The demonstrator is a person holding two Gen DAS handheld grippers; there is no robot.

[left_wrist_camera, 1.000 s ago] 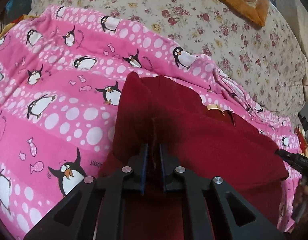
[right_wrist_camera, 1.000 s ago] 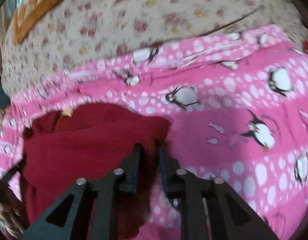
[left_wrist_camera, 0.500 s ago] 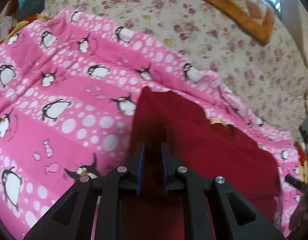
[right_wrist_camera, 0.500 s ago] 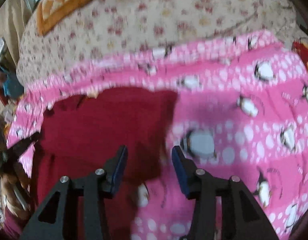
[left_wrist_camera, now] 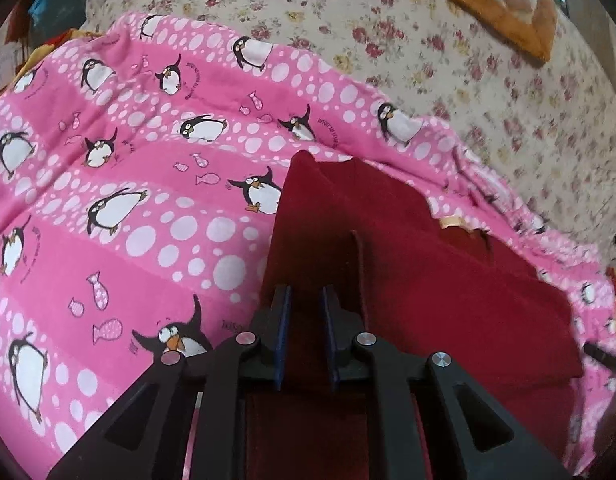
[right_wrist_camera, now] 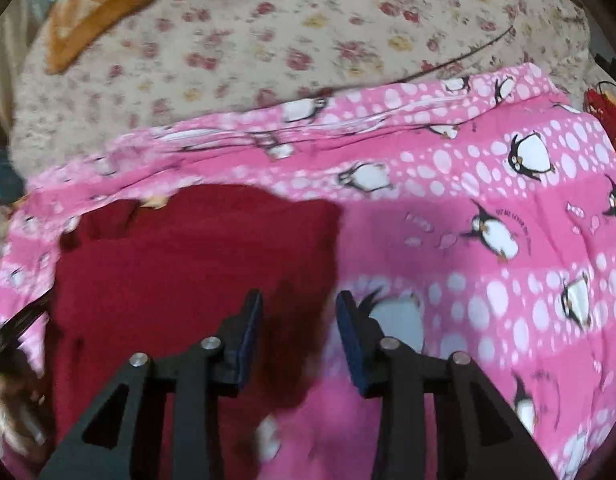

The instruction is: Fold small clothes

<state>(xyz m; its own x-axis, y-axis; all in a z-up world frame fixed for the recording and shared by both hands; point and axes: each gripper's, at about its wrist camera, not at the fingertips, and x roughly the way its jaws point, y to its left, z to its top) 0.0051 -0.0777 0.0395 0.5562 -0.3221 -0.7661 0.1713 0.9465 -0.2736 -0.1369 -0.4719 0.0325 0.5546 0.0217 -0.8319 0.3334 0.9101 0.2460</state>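
Garment [right_wrist_camera: 179,272] beneath open right tool [right_wrist_camera: 299,304]

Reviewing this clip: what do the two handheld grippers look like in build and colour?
Both match. The left gripper and right gripper each have two black plastic fingers with triangular cut-outs in the arms behind them, silver round pivot screws at the joints, and flat dark blue pads lining the inner faces of the fingertips. No cables, labels or sleeves show in either wrist view.
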